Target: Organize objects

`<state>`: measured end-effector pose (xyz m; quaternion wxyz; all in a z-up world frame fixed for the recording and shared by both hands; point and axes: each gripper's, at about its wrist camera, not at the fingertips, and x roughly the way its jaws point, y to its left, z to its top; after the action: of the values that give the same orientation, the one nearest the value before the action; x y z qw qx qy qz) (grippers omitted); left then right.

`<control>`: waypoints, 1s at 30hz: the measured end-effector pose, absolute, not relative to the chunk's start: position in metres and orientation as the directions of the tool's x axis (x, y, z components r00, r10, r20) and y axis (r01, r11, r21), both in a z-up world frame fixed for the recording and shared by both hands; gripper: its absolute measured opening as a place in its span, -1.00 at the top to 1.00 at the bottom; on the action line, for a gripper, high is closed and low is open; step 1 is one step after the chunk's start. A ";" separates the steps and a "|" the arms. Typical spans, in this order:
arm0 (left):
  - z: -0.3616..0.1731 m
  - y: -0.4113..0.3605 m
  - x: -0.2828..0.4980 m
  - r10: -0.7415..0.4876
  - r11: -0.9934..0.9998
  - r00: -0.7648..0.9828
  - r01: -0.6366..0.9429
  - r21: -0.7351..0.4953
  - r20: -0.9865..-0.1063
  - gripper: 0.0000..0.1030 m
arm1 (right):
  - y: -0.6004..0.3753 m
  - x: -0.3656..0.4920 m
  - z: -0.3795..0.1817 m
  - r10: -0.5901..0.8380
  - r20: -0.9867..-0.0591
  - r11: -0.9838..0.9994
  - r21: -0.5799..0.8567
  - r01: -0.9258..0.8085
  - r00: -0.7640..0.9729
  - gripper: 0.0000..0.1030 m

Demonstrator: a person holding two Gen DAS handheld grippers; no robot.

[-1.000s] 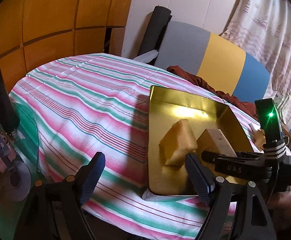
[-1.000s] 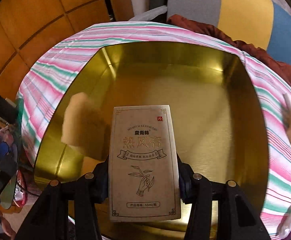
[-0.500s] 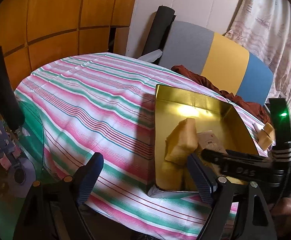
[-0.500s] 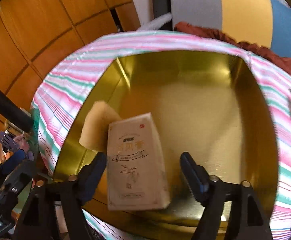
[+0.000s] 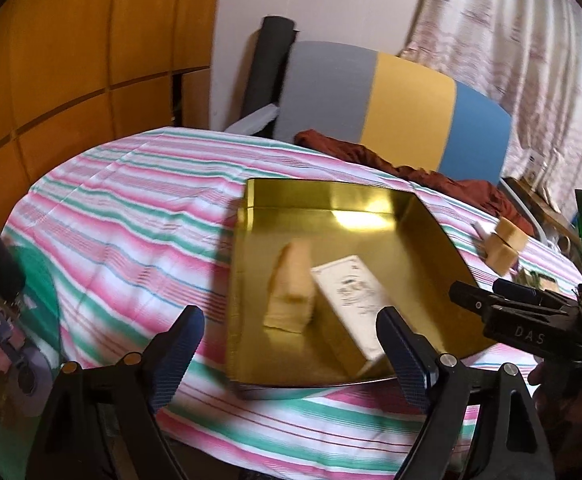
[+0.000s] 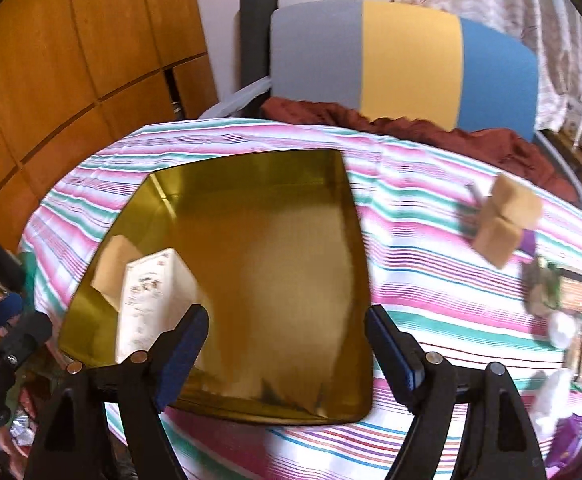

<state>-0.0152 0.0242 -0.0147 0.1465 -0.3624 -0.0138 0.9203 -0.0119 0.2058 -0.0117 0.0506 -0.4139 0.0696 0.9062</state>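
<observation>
A gold tin tray point(image 5: 323, 196) lies on the striped tablecloth point(image 5: 131, 208). Inside it a pale printed carton point(image 5: 351, 300) leans against a tan block point(image 5: 293, 280). My left gripper point(image 5: 291, 354) hovers over the tray's near edge, its jaws opening with nothing between them. In the right wrist view the tray point(image 6: 251, 172) holds the carton point(image 6: 151, 300) and the tan block point(image 6: 111, 256) at its left side. My right gripper point(image 6: 287, 354) is above the tray's near part, jaws opening and empty, with the carton left of its left finger.
Two small brown boxes point(image 6: 503, 220) stand on the cloth right of the tray, also visible as brown boxes point(image 5: 507, 244). Mixed small clutter point(image 6: 563, 300) lies at the table's right edge. A striped chair back point(image 6: 407, 64) with a dark red cloth point(image 6: 411, 128) stands behind the table.
My right gripper opened and let go of the carton, then drew back and rightward. The carton now rests in the tray against the tan block. My left gripper pulled back slightly.
</observation>
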 end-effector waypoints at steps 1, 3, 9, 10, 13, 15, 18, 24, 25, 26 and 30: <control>-0.013 0.030 -0.014 0.289 -0.953 -0.692 -0.276 -0.128 -0.662 -0.72 | 0.209 -0.009 -0.010 0.047 -0.754 -0.986 0.072 -0.153 -0.655 -0.59; -0.010 0.042 -0.012 0.310 -0.943 -0.686 -0.311 -0.120 -0.658 -0.72 | 0.217 -0.002 -0.010 0.070 -0.751 -0.985 0.054 -0.166 -0.657 -0.59; -0.002 0.081 -0.005 0.387 -0.899 -0.655 -0.423 -0.109 -0.648 -0.72 | 0.264 0.021 -0.011 0.155 -0.753 -0.962 0.032 -0.271 -0.639 -0.60; -0.002 0.088 -0.004 0.399 -0.892 -0.649 -0.440 -0.107 -0.648 -0.72 | 0.271 0.025 -0.011 0.168 -0.754 -0.956 0.032 -0.291 -0.635 -0.60; 0.000 0.108 0.000 0.434 -0.864 -0.628 -0.493 -0.101 -0.646 -0.72 | 0.302 0.041 -0.009 0.220 -0.754 -0.929 0.032 -0.370 -0.619 -0.60; 0.002 0.123 0.003 0.460 -0.842 -0.610 -0.530 -0.101 -0.645 -0.72 | 0.323 0.052 -0.009 0.253 -0.756 -0.907 0.031 -0.419 -0.604 -0.60; 0.005 0.144 0.007 0.499 -0.805 -0.580 -0.586 -0.096 -0.644 -0.72 | 0.357 0.069 -0.004 0.285 -0.757 -0.873 0.049 -0.486 -0.588 -0.60; 0.007 0.197 0.018 0.585 -0.694 -0.485 -0.715 -0.091 -0.650 -0.72 | 0.439 0.114 0.005 0.404 -0.750 -0.743 0.066 -0.666 -0.525 -0.62; 0.005 0.208 0.020 0.593 -0.673 -0.463 -0.734 -0.091 -0.659 -0.72 | 0.448 0.119 0.005 0.418 -0.749 -0.721 0.070 -0.689 -0.514 -0.62; 0.004 0.217 0.022 0.600 -0.657 -0.447 -0.749 -0.090 -0.663 -0.71 | 0.458 0.126 0.005 0.429 -0.748 -0.698 0.081 -0.711 -0.506 -0.62; -0.006 0.265 0.034 0.643 -0.546 -0.340 -0.832 -0.099 -0.686 -0.70 | 0.493 0.154 -0.002 0.447 -0.743 -0.599 0.165 -0.783 -0.499 -0.63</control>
<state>0.0339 0.2653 -0.0065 0.4568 -0.3482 0.1356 0.8072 0.1542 0.4929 -0.0016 0.3711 -0.3361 0.2504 0.8286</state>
